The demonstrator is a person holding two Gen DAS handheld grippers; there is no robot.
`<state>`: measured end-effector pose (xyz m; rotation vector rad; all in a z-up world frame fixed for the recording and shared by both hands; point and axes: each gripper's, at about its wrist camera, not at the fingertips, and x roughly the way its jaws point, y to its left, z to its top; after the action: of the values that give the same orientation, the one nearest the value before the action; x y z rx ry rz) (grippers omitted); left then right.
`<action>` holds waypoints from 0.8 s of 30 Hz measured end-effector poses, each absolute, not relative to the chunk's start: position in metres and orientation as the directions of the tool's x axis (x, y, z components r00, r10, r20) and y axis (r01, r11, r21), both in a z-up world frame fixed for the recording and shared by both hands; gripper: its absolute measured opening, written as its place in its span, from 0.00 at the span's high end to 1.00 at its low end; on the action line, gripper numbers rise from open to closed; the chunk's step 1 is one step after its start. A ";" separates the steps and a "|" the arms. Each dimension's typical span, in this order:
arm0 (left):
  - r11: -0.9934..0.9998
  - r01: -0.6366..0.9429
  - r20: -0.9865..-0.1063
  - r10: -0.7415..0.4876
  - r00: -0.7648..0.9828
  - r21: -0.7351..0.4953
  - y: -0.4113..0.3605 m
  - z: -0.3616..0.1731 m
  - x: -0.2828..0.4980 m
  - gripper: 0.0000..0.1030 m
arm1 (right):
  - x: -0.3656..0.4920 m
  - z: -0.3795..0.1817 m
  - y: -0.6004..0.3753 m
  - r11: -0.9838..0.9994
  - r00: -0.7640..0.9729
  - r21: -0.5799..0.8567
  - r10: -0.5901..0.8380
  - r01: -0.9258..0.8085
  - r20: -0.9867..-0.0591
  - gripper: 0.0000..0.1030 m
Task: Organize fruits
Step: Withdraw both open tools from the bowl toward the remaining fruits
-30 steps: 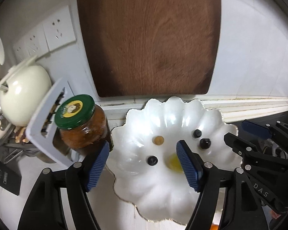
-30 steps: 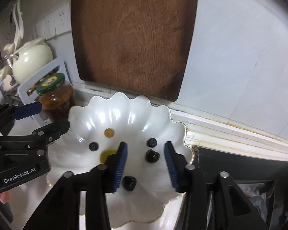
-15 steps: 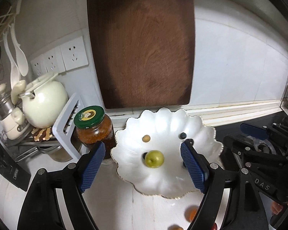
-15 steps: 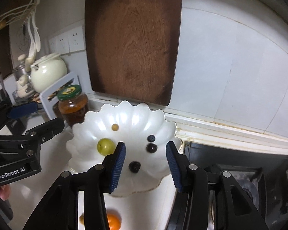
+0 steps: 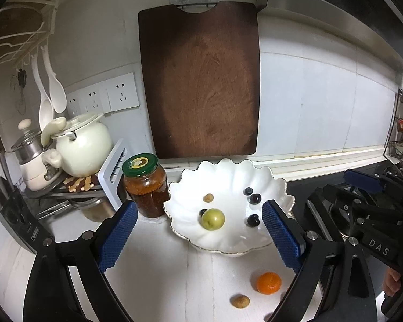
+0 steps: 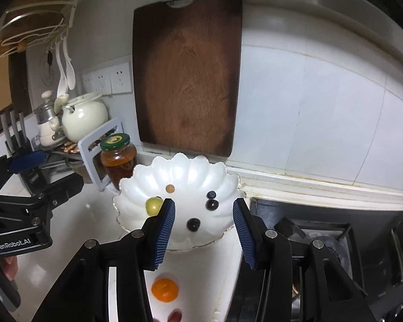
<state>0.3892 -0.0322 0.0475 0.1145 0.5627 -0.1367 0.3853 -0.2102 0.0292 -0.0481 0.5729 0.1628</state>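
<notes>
A white scalloped plate (image 5: 228, 177) (image 6: 190, 171) stands on the white counter by the wall. In it lie a green fruit (image 5: 212, 219) (image 6: 153, 206), a small tan fruit (image 5: 208, 198) (image 6: 170, 188) and several dark berries (image 5: 253, 220) (image 6: 193, 224). In front of the plate, an orange mandarin (image 5: 268, 282) (image 6: 164, 289) and a tan fruit (image 5: 239, 301) rest on the counter. A red fruit (image 6: 176, 315) shows at the bottom edge. My left gripper (image 5: 198, 234) hangs back from the plate, its jaws opening wide, nothing between them. My right gripper (image 6: 203, 228) is open and empty, above the plate's near rim.
A green-lidded jar (image 5: 145, 185) stands just left of the plate, beside a white slotted stand (image 5: 112, 171) and a cream pot (image 5: 80, 145). A dark wooden board (image 5: 201, 80) hangs on the wall behind. A black gas hob (image 6: 335, 230) borders the plate's right.
Both grippers have drawn back and up from the plate, bringing the mandarin and counter into view. The left jaws have spread wider. The green fruit now lies free in the plate.
</notes>
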 end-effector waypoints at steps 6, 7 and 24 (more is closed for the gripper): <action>0.980 0.186 -0.525 -0.124 0.842 0.067 -0.031 0.050 0.365 0.08 | 0.362 0.035 -0.209 0.988 0.847 -0.006 0.126 -0.151 -0.516 0.55; 0.980 0.187 -0.524 -0.125 0.843 0.067 -0.030 0.050 0.362 0.08 | 0.361 0.035 -0.209 0.989 0.849 -0.010 0.121 -0.147 -0.514 0.55; 0.969 0.219 -0.520 -0.128 0.845 0.116 -0.027 0.036 0.313 0.08 | 0.318 0.012 -0.213 0.990 0.830 -0.002 0.117 -0.141 -0.545 0.55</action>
<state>0.3134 -0.0273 0.0359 0.1735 0.5348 -0.1840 0.3183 -0.2132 0.0121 -0.0431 0.5758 0.1366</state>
